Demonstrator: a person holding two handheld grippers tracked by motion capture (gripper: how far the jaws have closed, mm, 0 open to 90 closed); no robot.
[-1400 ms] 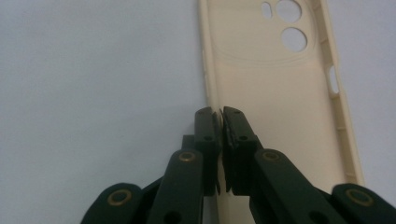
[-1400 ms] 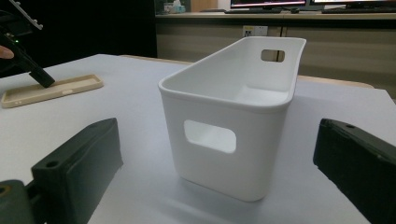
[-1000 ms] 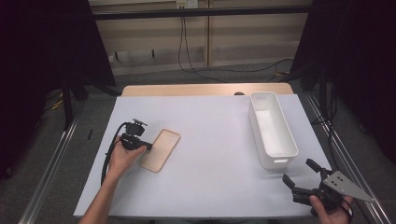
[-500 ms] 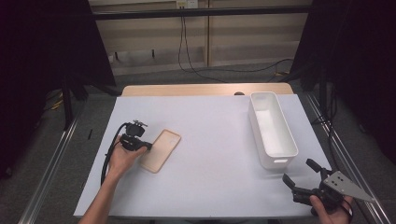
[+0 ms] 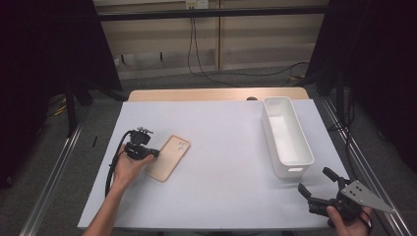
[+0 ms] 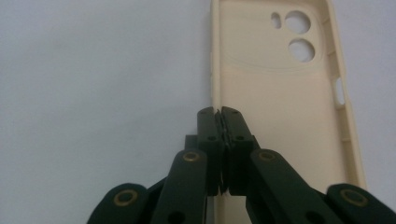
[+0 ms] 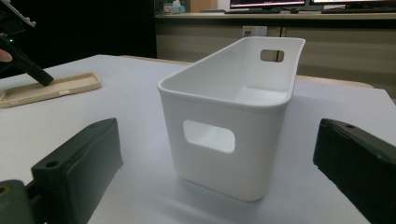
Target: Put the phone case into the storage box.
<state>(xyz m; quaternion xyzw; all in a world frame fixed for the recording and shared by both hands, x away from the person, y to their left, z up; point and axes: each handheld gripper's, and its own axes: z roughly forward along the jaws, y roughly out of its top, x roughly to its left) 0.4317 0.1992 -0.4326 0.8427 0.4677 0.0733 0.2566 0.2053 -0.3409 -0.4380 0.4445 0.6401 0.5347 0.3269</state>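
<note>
At the left of the table [image 5: 221,147], which is covered by a smooth pale sheet, the left gripper [image 5: 152,153] is held low by the person's left hand [image 5: 129,167]. Its black jaws are seen pressed together on the long side wall of a cream phone case [image 5: 169,157]; in the left gripper view the thin rim is pinched between the tips. The case [image 6: 280,93] lies flat, open side up, with a matte, rubbery-looking surface, rounded camera cut-outs at its far end and a small side slot. Whether the case is lifted off the sheet at all cannot be judged. Bare sheet surrounds it.

Well apart to the right, a white plastic bin [image 5: 287,137] stands upright, long and narrow, with glossy walls, rounded corners and handle slots in both ends. Near the table's front right corner, the right gripper [image 5: 319,184] is held with jaws spread wide, gripping nothing, pointed toward the bin [image 7: 224,140].
</note>
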